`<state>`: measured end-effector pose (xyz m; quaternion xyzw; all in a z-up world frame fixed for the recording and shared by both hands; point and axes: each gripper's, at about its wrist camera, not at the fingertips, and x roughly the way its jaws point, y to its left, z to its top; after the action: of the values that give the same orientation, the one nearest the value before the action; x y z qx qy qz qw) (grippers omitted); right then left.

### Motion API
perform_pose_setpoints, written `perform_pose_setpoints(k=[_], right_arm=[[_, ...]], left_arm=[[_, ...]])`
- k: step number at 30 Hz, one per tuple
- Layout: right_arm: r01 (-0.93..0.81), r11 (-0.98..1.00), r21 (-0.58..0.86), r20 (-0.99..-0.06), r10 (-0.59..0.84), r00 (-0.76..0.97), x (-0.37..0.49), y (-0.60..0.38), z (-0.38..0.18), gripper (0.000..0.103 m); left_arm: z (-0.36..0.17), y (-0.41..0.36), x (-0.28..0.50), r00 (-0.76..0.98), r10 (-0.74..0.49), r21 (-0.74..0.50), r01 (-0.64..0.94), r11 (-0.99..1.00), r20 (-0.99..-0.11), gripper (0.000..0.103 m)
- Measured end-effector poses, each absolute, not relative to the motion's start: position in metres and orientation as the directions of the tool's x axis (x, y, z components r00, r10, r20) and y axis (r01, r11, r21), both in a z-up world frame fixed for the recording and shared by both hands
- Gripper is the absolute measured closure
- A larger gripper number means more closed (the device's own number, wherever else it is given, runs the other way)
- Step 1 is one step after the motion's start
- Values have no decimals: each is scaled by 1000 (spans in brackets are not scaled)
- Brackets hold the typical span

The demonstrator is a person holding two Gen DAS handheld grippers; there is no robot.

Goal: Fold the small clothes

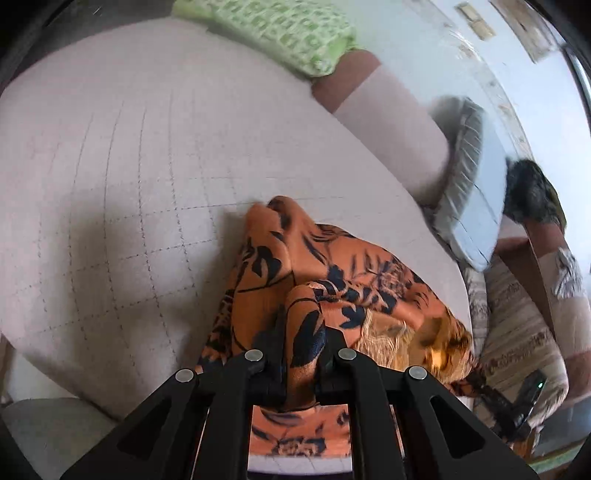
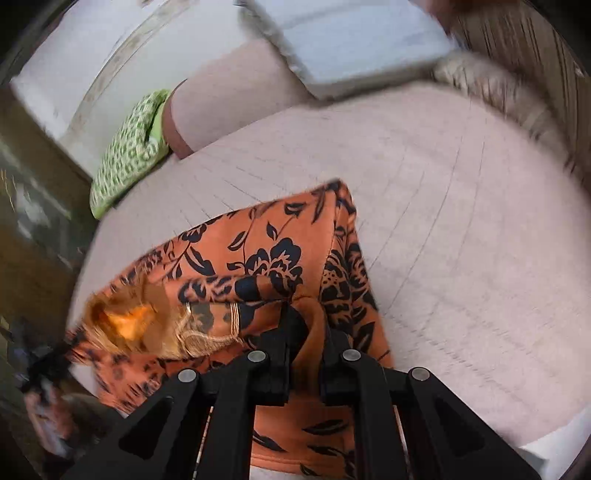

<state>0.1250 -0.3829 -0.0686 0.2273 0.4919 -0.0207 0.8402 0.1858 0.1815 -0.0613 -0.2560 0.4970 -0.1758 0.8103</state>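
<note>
An orange garment with a black floral print lies bunched on a pale pink quilted sofa seat. My left gripper is shut on a fold of the garment, which rises between its black fingers. In the right wrist view the same garment spreads over the seat, with gold trim at its left edge. My right gripper is shut on another fold of it, pinched between the fingers.
A green patterned folded cloth lies at the seat's back; it also shows in the right wrist view. A light blue cushion leans against the backrest, with a dark furry thing beside it. A striped seat adjoins on the right.
</note>
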Motion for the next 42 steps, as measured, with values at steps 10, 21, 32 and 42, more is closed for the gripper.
perform_pose_setpoints(k=[10,21,32,42], right_arm=[[290,896,335,-896,208,394,110,-377,-86,72],[141,814,563,-723,403,561,124,-370,-21,42],[237,722,650,-753,572,325,139,-346,-100,62],[288,851,438,-889,364,278,101,-331,-114,65]], left_arm=[[-58,184,161,314,-457,-490,-29,871,-832,82],[29,157,124,434,-593,-554,226,801,-679,55],[-47,88,156,178,-574,-529,243,813,-799,78],[-84,109,136,114,-549,-529,166,832,-828,79]])
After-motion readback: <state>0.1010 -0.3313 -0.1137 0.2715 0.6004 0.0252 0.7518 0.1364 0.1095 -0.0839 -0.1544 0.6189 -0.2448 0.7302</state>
